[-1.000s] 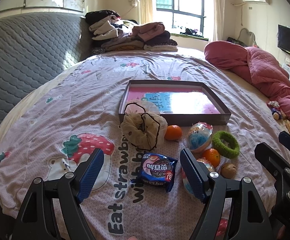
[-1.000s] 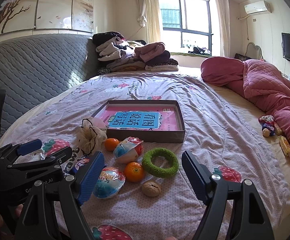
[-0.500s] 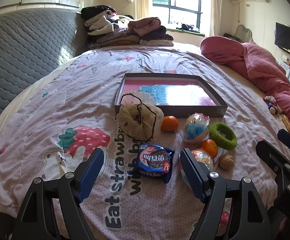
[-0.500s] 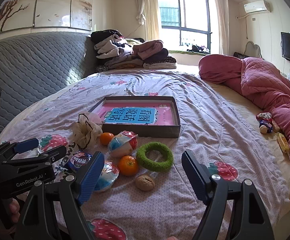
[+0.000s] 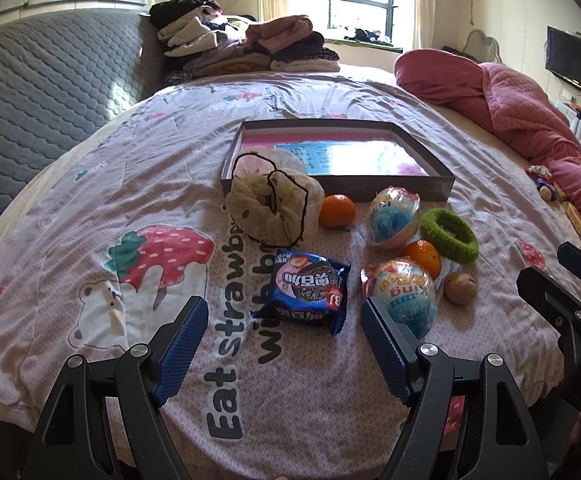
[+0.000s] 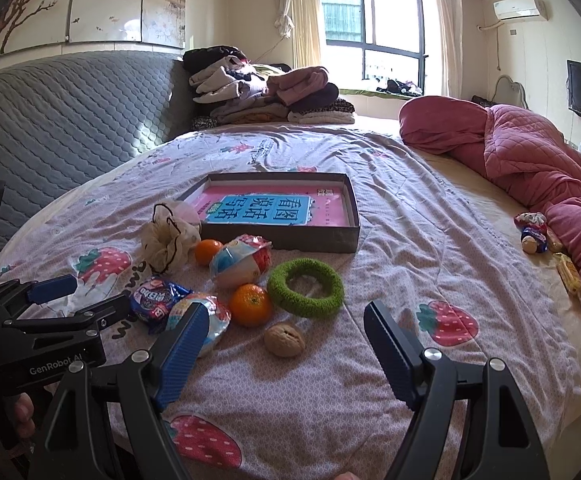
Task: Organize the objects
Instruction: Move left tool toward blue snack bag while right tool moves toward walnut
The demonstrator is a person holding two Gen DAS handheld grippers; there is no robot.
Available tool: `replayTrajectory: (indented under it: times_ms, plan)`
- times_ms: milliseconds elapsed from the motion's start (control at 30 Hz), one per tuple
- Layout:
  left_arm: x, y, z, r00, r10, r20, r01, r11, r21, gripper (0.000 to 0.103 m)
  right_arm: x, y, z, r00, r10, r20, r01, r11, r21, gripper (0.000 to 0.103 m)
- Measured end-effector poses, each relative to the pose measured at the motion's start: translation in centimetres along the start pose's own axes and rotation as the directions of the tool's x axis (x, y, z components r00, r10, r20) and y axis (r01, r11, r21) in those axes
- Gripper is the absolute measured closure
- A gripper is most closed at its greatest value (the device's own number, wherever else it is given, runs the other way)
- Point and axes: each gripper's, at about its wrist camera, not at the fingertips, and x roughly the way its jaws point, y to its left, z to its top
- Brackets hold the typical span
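Since a second earlier, both views had been brought nearer the clutter. Left wrist: the left gripper (image 5: 284, 346) was held wide and empty before the blue foil biscuit packet (image 5: 308, 286) on the bed (image 5: 130, 200). Right wrist: the right gripper (image 6: 284, 354) was held wide and empty, the brown wrinkled walnut (image 6: 284, 340) lying between its fingers (image 6: 182, 350) near the shallow grey cardboard box (image 6: 314, 240).

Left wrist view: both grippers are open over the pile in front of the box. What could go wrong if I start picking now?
1. The blue cookie packet lies right by a wrapped ball, which the left gripper could nudge.
2. The oranges and walnut are round on soft bedding; they may roll from the right gripper.
3. The mesh pouch leans against the box wall, partly blocking that near corner.
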Motion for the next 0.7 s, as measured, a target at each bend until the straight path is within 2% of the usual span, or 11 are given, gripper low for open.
replayTrajectory:
  times_ms: [700]
  plan:
    - [2.5, 0.1, -1.6, 0.993, -0.038, -0.110, 0.038, 0.999, 0.001, 0.023, 2.3, -1.0, -1.8, 0.993, 0.044, -0.105, -0.038, 0.998, 0.058, 0.024]
